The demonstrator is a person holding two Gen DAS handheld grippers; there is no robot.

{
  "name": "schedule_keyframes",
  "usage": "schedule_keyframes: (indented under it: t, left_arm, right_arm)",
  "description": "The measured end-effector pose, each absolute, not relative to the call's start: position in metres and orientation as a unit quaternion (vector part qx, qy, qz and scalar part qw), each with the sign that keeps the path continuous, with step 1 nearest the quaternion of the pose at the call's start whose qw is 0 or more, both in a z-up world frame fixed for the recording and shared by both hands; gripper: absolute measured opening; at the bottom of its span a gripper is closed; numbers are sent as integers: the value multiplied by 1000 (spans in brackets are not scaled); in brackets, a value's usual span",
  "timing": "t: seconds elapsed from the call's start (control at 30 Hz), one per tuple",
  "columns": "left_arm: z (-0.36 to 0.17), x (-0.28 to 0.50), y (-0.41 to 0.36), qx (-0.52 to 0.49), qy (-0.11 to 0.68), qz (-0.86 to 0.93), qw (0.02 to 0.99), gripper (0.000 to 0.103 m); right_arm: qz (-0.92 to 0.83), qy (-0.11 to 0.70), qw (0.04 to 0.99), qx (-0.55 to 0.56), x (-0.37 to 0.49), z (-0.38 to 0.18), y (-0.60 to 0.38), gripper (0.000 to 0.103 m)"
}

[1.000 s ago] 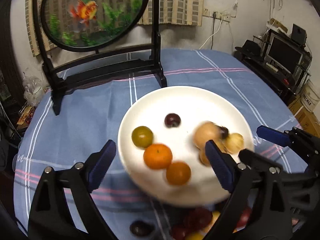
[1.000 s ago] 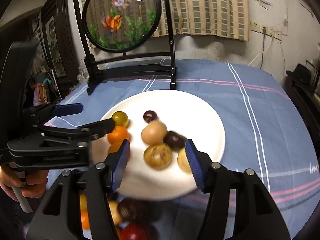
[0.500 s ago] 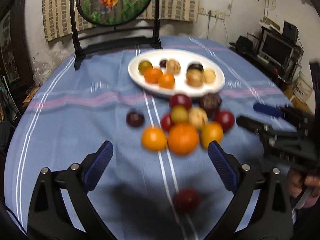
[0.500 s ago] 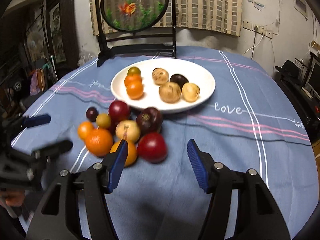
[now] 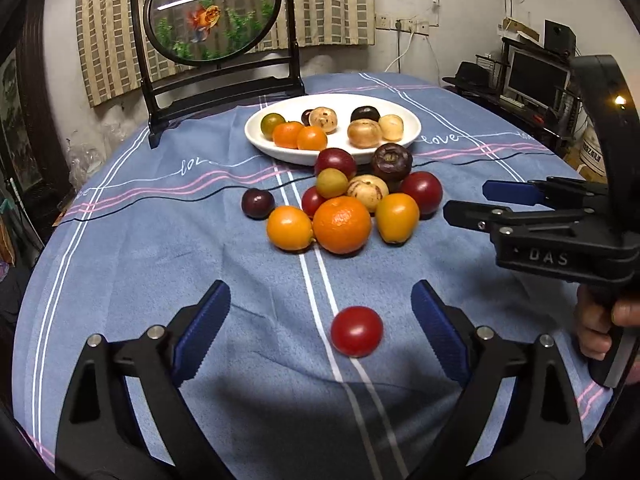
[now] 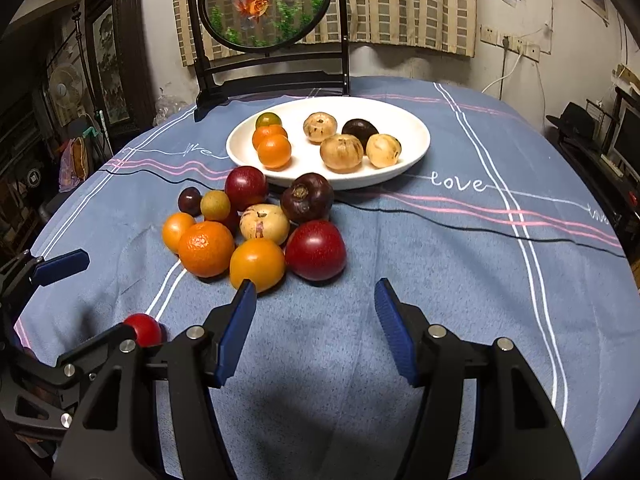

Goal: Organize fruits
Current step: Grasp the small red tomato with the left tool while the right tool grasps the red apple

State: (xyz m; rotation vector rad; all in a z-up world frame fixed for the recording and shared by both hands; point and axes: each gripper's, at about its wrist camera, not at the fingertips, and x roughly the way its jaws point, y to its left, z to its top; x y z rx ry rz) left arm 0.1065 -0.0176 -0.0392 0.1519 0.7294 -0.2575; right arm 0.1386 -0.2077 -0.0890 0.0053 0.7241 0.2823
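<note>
A white plate [image 5: 410, 130] [image 6: 416, 148] near the table's far side holds several fruits: oranges, tan fruits, dark ones and a green one. In front of it lies a pile of loose fruit, with a big orange [image 5: 342, 224] [image 6: 206, 248] and a red fruit [image 6: 315, 250] at its front. A small red fruit [image 5: 356, 331] [image 6: 142, 328] lies alone nearer me. My left gripper [image 5: 320, 320] is open and empty, with that small red fruit between its fingers. My right gripper [image 6: 314, 306] is open and empty, just short of the pile.
A black-framed round goldfish screen [image 5: 212, 8] [image 6: 266, 0] stands at the table's far edge behind the plate. The blue striped tablecloth [image 5: 140, 240] covers the round table. A desk with a monitor [image 5: 536, 76] stands at the right wall.
Both grippers have pulled back from above the plate toward the near side of the table. The loose pile and the lone small red fruit have come into view.
</note>
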Motion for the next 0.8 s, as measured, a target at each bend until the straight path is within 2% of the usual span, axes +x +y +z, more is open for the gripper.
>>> schedule_keyframes:
  t: [0.13,0.4,0.53,0.63,0.67,0.8]
  left_arm:
    - [-39,107,-17,71,356,-128,923,87]
    - [-52,109,-21,76,397,-150,902,61]
    - [-57,111,-22,73,413,-159,894,54]
    - [-64,111,-25,72,430,-173,883,44]
    - [-66,111,-27,75,435,-175,880,37]
    - [-69,110,-30,80,439,-175,878,36]
  right_arm:
    - [142,351,926,7,138,-88,-208,62]
    - [134,350,927,-16,152,-84,-205,62]
    - [132,365,921,-20,170,-87,-202,62]
    - [132,381,915,-23,181,-93,-199,56]
    - [133,386,913,-24,184,-94,-198,53]
    - [141,394,908,-29,189,-98,-194,52]
